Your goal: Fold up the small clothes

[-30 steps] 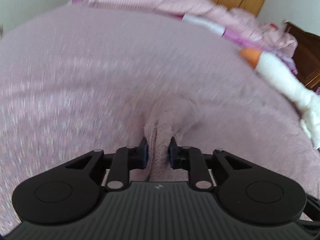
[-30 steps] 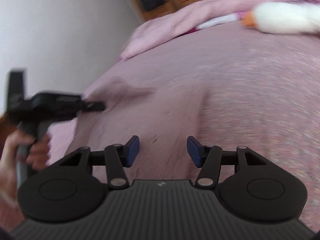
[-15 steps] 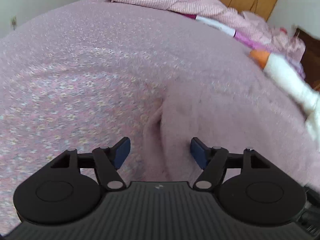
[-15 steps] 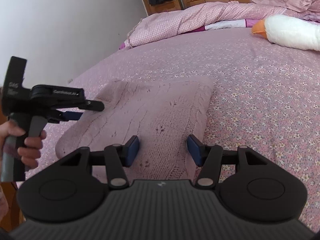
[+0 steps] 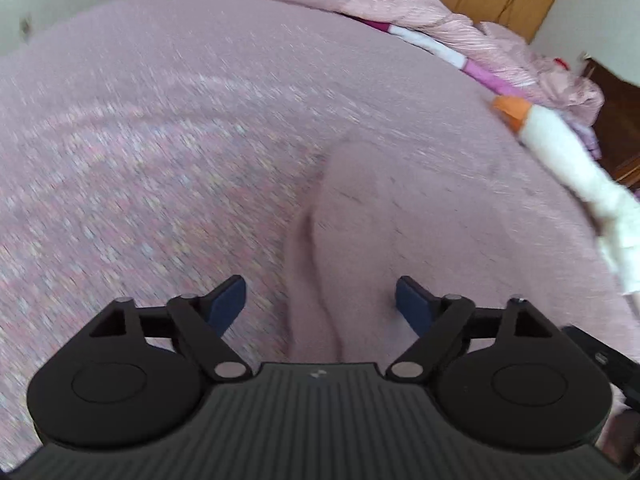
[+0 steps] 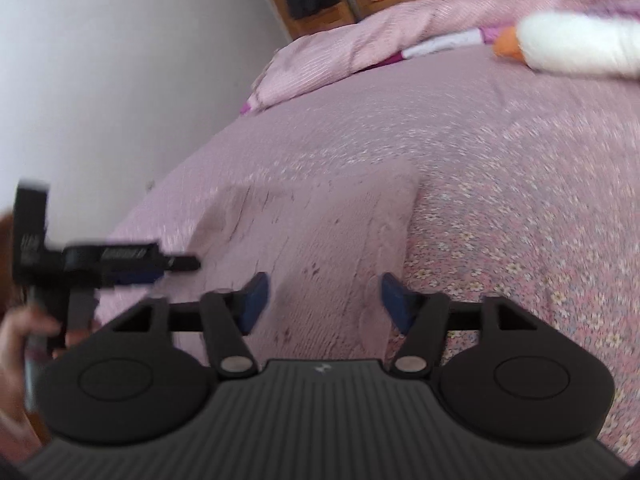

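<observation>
Left wrist view: left hand-held gripper [image 5: 320,300] has released — jaws have just been opening, blue pads wide apart and clear of the cloth. Folded edge of the pink knit garment [image 5: 400,232] lies below and between them, untouched. Garment rests flat on the floral pink bed [image 5: 140,140], near the bed's near edge. Frame is motion-blurred.

Right wrist view: right hand-held gripper [image 6: 322,296] also released — jaws have just been opening, nothing pinched; garment [image 6: 320,232] lies under the gap as a rough rectangle. Left hand-held gripper [image 6: 176,264] shows at the garment's left edge, held by a person's hand [image 6: 24,332]. White plush toy with orange beak [image 6: 576,48] lies towards the bed's far edge, well apart from the garment, beside a bunched pink quilt [image 6: 360,52].
</observation>
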